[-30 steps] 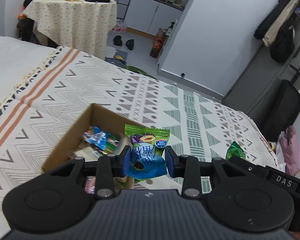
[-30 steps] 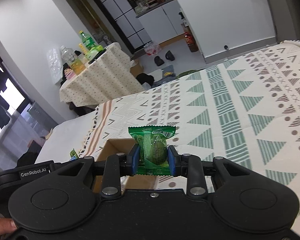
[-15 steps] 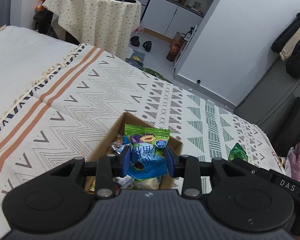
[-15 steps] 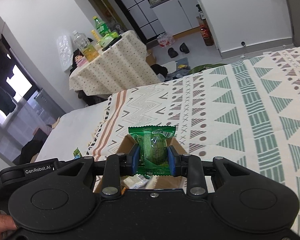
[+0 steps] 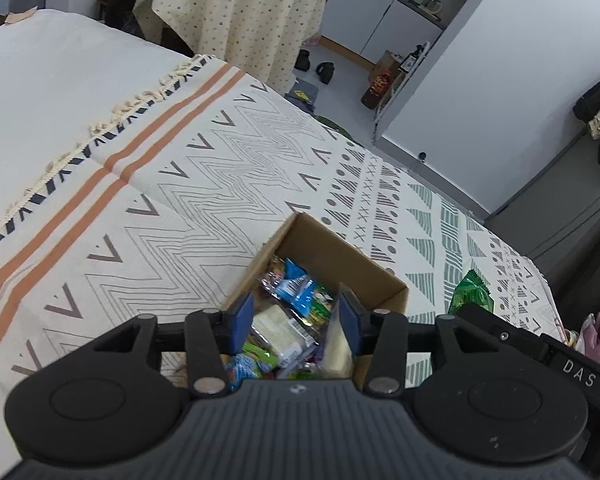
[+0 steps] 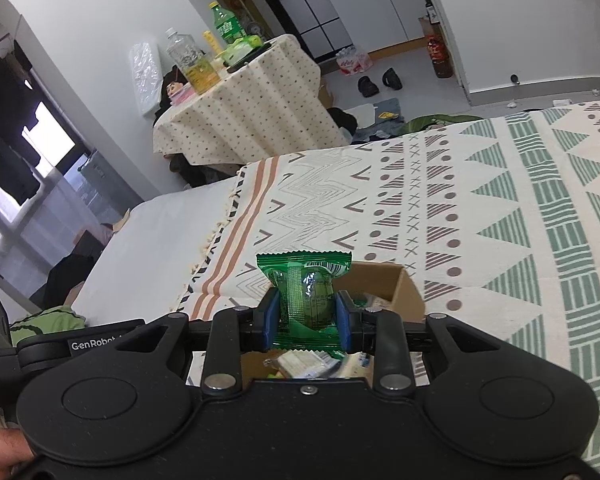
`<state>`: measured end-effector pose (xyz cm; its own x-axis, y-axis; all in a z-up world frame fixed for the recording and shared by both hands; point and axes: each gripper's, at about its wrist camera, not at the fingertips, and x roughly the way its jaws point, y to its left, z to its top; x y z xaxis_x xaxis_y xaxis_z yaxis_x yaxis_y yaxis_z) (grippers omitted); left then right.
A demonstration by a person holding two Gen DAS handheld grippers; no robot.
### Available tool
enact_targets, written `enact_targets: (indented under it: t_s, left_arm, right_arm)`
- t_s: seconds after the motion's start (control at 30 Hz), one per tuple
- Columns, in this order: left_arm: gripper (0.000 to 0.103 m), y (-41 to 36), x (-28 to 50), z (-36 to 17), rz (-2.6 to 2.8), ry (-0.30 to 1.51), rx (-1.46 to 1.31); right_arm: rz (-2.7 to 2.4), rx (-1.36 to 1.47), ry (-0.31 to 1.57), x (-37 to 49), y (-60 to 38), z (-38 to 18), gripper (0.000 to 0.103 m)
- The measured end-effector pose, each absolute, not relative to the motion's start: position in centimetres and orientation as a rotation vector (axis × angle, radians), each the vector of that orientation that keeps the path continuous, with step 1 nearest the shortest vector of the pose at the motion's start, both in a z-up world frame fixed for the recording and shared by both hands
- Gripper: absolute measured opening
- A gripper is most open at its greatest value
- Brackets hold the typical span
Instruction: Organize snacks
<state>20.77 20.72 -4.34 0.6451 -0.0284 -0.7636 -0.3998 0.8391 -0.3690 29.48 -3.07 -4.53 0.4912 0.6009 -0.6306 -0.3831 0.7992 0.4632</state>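
Note:
A brown cardboard box [image 5: 332, 246] sits on the patterned blanket [image 5: 204, 184], holding several wrapped snacks [image 5: 292, 312]. My left gripper [image 5: 296, 320] hangs just above the box with its blue pads spread open and nothing between them. A light blue packet [image 5: 246, 368] lies in the box below it. In the right wrist view my right gripper [image 6: 306, 318] is shut on a green snack packet [image 6: 306, 286], held upright over the near end of the same box [image 6: 404, 288]. That green packet [image 5: 472, 296] also shows at the right edge of the left wrist view.
The blanket [image 6: 480, 216] covers a bed with a white sheet [image 5: 60, 88] beside it. Beyond the bed stand a round table with a dotted cloth [image 6: 236, 116], bottles [image 6: 188, 60], shoes on the floor [image 6: 380, 80] and white cabinets. A hand [image 6: 0, 452] grips the right handle.
My left gripper has opened and let go of the blue and green packet, which dropped into the box. Both grippers have moved closer over the box; the right one still holds its green packet.

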Motion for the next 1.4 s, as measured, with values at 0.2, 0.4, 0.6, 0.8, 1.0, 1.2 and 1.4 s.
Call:
enact_targets:
  t_s: [0.2,0.4,0.6,0.8,1.0,1.2,1.4]
  left_arm:
    - [0.061,21.5,20.4,-4.0,0.250,0.854,-0.544]
    - [0.079,21.6,19.9,-3.5,0.274,0.842,-0.538]
    - [0.088,20.8,19.5,-3.3,0.296,0.855,-0.535]
    - [0.088,18.6,19.1,-2.7,0.272,0.853,-0.515]
    - [0.089,16.1,18.7,-2.0,0.234,0.848,-0.485]
    - [0.094,13.4,17.8,-1.4,0.195,0.854,-0.453]
    - [0.100,10.5,16.8,-0.5,0.147,0.858,-0.401]
  right_arm:
    - [0.648,0.289,0.869,29.6,-1.5,-3.9,0.033]
    - [0.636,0.307,0.862,29.2,-2.2,-3.5,0.063]
    - [0.576,0.306,0.858,28.4,-4.6,-3.4,0.078]
    - [0.536,0.311,0.849,27.5,-7.5,-3.1,0.083]
    - [0.499,0.311,0.841,26.4,-10.2,-2.6,0.086]
    - [0.469,0.303,0.825,25.1,-12.8,-1.8,0.094]
    - [0.435,0.296,0.804,23.4,-15.4,-0.8,0.103]
